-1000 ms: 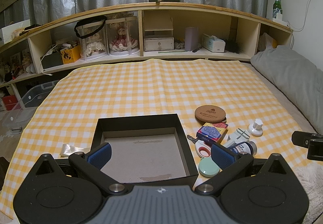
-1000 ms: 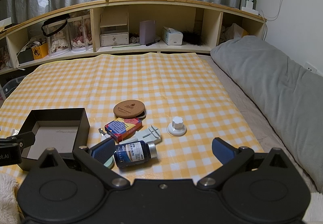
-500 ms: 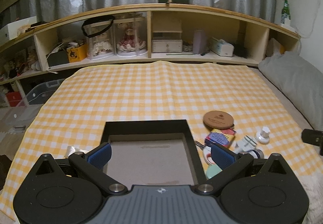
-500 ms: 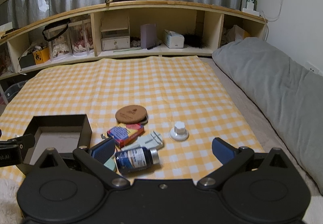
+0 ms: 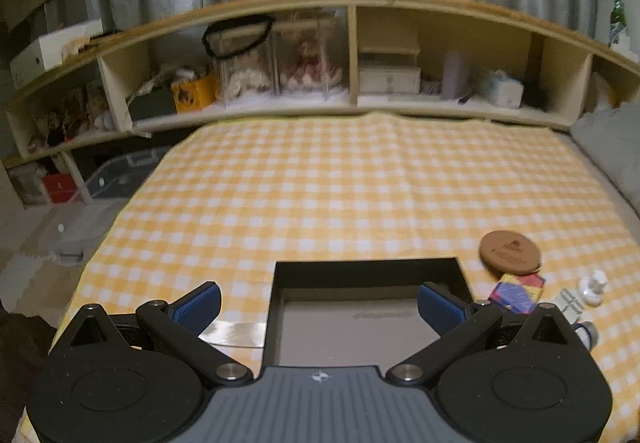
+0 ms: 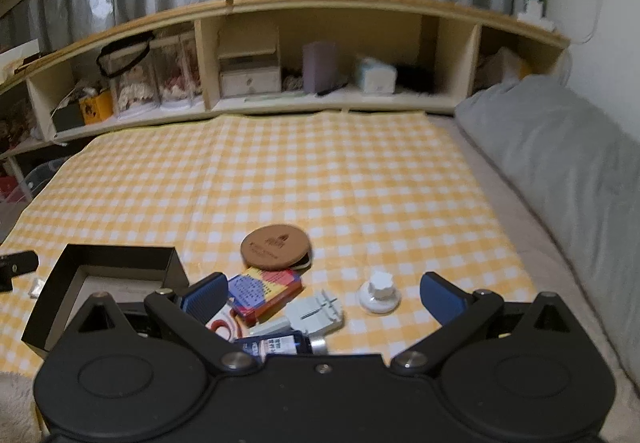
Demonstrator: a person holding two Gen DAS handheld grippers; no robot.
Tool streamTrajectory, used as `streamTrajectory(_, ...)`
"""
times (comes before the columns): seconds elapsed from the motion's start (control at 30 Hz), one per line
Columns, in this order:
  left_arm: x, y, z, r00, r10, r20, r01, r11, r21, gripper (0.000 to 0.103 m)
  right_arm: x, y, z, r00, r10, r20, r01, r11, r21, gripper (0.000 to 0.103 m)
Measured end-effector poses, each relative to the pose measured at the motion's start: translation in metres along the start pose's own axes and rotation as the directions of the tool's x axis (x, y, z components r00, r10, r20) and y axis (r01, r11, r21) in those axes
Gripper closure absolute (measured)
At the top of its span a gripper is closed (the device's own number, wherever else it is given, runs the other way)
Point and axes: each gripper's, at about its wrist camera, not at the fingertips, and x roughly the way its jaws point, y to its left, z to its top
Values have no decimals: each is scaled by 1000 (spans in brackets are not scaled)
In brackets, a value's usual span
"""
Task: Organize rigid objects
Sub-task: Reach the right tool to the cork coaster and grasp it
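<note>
An empty black box point(image 5: 366, 270) point(image 6: 120, 257) sits on the yellow checked cloth. Right of it lies a small pile: a round brown coaster point(image 6: 275, 246) point(image 5: 510, 252), a colourful card box point(image 6: 264, 290) point(image 5: 518, 292), a pale grey-green clip piece point(image 6: 318, 310), a white knob point(image 6: 379, 296) point(image 5: 593, 286), a dark blue bottle point(image 6: 280, 344) and a red-and-white item point(image 6: 221, 324). My left gripper point(image 5: 318, 307) is open, its fingers straddling the box's left wall. My right gripper point(image 6: 320, 297) is open above the pile, holding nothing.
A long wooden shelf point(image 6: 320, 3) full of boxes and dolls runs along the back. A grey pillow point(image 6: 560, 163) lies on the right. A clear wrapper point(image 5: 232, 333) lies left of the box. Plastic bins point(image 5: 116, 175) stand on the floor at the left.
The left gripper has shifted left, so the box now sits to the right between its fingers. The right gripper has moved forward over the pile; the bottle is now partly hidden under it.
</note>
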Motion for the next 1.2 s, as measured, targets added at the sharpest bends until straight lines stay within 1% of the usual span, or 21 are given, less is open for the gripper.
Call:
streamTrajectory(0.1,20,11,3,998,23,-58,-22,1000,13,1,17,3,2,998,20,-55,-21,1000,-10,0)
streamTrajectory(0.2,39,24,0,991,76,-111,-75,997,12,4,33,5,6,995,43,-90,-46,999,-28,0)
streamTrajectory(0.33,55,39,-4,982,86,-170,-96,994,-53,3,58,5,17,993,43,-109,-46,999,-21,0)
streamTrajectory(0.5,66,44,-5,974,111,-197,-129,988,-84,2,99,8,30,990,63,-126,-63,998,2,0)
streamTrajectory(0.57,70,43,-6,970,133,-202,-150,986,-72,0,117,12,35,988,77,-134,-77,997,5,0)
streamTrajectory(0.63,75,40,-6,968,155,-198,-167,985,-45,0,136,15,40,984,111,-141,-108,994,25,0)
streamTrajectory(0.7,79,39,-6,969,142,-203,-152,988,-35,0,153,18,44,977,147,-151,-143,989,40,0)
streamTrajectory(0.8,86,40,-7,966,106,-238,-121,992,-48,0,177,27,48,974,161,-157,-158,987,28,0)
streamTrajectory(0.9,94,41,-6,955,94,-282,-115,992,-58,0,201,36,49,973,149,-178,-151,989,-1,0)
streamTrajectory(1.0,100,41,-5,941,111,-319,-134,990,-50,0,222,40,45,963,157,-217,-163,987,-7,0)
streamTrajectory(1.1,102,44,-5,945,92,-313,-114,992,-51,0,237,43,40,956,162,-245,-173,985,-25,0)
streamTrajectory(1.13,102,44,-5,948,82,-308,-104,993,-56,3,241,45,39,955,161,-247,-175,984,-36,0)
streamTrajectory(1.17,103,45,-5,947,76,-311,-98,994,-56,10,244,47,39,954,165,-249,-181,982,-45,0)
streamTrajectory(1.2,105,45,-4,945,67,-320,-90,994,-58,15,247,49,39,953,170,-252,-189,981,-51,0)
